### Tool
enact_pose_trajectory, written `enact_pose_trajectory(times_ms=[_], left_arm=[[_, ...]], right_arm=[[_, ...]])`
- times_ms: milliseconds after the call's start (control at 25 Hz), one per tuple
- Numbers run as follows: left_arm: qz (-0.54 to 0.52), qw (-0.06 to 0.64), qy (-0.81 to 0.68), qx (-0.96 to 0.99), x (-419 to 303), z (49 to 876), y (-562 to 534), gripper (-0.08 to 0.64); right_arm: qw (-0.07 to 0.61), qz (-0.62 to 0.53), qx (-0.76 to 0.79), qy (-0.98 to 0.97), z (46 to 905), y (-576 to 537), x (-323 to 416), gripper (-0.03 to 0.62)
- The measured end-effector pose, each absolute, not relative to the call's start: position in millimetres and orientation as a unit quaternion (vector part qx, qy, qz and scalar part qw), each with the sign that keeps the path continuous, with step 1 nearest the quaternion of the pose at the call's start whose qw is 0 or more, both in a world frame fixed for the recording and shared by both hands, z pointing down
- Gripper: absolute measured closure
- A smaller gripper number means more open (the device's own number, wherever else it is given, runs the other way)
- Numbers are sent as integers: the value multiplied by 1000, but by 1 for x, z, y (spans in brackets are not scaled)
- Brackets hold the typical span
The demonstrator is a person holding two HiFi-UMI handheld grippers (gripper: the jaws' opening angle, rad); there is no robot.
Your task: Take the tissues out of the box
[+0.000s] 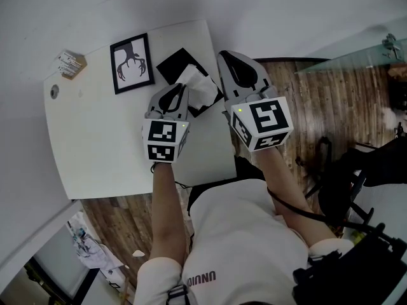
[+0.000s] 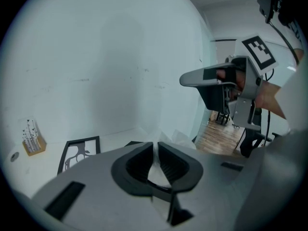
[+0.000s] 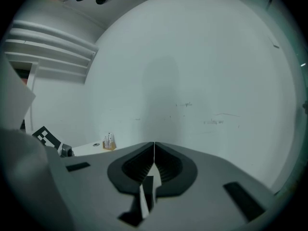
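Observation:
A black tissue box (image 1: 180,65) lies near the white table's (image 1: 95,145) right edge. A white tissue (image 1: 198,86) rises crumpled out of it. My left gripper (image 1: 180,90) is shut on that tissue just above the box; in the left gripper view the tissue (image 2: 155,171) shows pinched between the nearly closed jaws of the left gripper (image 2: 155,146). My right gripper (image 1: 224,56) hovers to the right of the box, raised, jaws shut. Nothing shows at the tips of the right gripper (image 3: 154,146) in its own view, which faces a bare wall.
A framed black-and-white print (image 1: 131,63) lies left of the box. A small wooden holder (image 1: 70,63) sits at the table's far left corner. Wooden floor, a glass tabletop (image 1: 356,53) and dark chair frames (image 1: 356,176) lie to the right.

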State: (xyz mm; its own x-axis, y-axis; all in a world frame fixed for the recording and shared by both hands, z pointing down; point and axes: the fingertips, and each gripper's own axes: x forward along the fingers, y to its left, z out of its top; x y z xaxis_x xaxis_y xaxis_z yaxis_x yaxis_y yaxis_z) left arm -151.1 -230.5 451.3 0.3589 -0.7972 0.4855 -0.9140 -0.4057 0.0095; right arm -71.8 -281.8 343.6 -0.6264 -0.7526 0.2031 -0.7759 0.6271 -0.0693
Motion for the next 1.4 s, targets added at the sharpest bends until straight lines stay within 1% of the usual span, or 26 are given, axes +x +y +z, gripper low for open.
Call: enact_pose_trajectory(times_ms=[1400], left_arm=[[154,99,-565,804,-162,400,-232,518]], right_arm=[[80,66,415,-904,339,-280,-78,572]])
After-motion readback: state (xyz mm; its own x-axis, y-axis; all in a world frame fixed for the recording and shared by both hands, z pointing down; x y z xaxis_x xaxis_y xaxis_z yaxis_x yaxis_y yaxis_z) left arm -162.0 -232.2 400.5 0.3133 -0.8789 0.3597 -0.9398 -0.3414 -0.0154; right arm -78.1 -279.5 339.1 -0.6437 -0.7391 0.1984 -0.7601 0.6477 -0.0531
